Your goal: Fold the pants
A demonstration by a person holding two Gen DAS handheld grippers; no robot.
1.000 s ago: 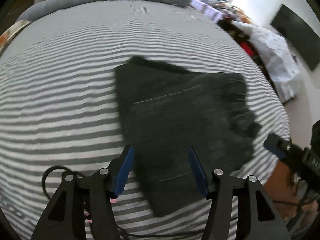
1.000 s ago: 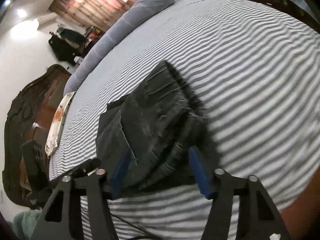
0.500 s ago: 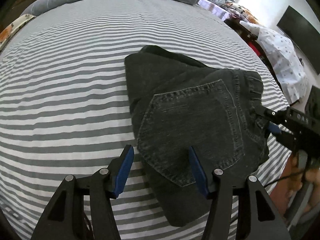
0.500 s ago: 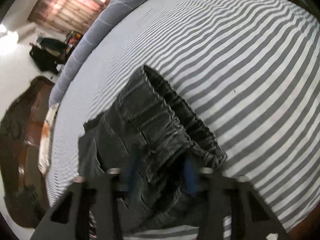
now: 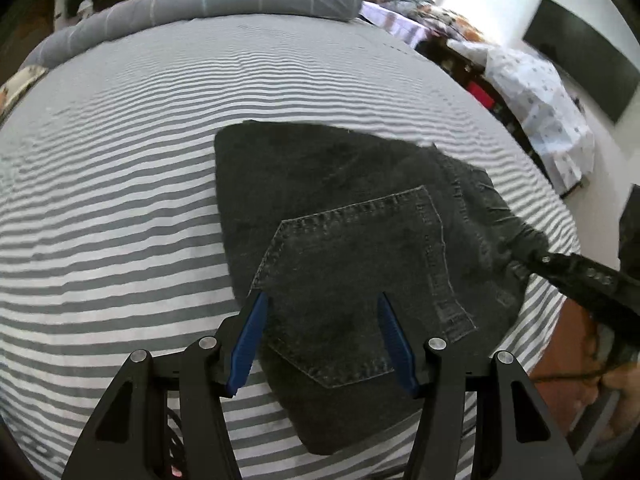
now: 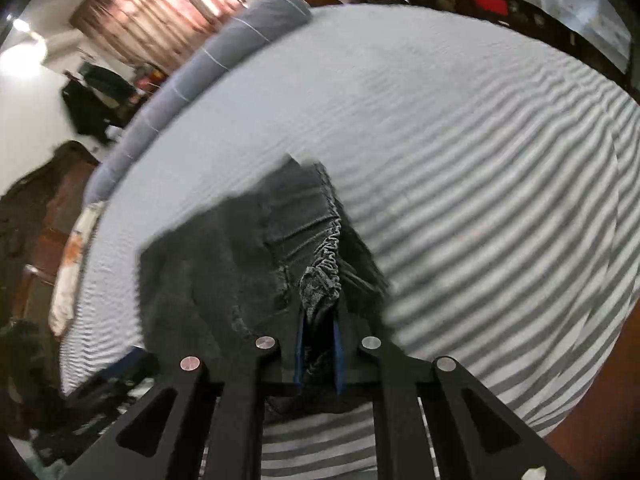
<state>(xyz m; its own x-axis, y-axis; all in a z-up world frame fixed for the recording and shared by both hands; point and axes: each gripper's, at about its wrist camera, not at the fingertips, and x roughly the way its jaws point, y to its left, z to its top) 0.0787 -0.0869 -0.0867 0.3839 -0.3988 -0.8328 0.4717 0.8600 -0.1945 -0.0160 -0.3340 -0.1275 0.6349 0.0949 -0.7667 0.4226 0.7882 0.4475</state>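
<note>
On the bed with the grey-and-white striped sheet [image 5: 120, 200] we find the dark charcoal denim pants [image 5: 340, 216] lying as a compact folded bundle, back pocket up, near the bed's edge. Half a second back our right gripper [image 6: 318, 354] was blurred and descending with a gap between its blue pads; now it is pinched narrow on the gathered elastic waistband, cloth bunched between the pads. From the left wrist view we see that same gripper as a black bar biting the bundle's right edge [image 5: 560, 268]. Our left gripper [image 5: 322, 340] stays spread wide above the near edge of the pants, holding nothing; compared with a moment ago the bundle sits nearer its pads, the pocket now between them in view. We cannot tell if the pads touch the denim. We judge that the waistband grasp starts a further fold, or a tidy-up of the loose edge; the pants look mostly folded. Risk, in our view: pulling on one side alone may drag the stacked layers apart, so the left gripper likely needs to pin or pinch the near edge.
</note>
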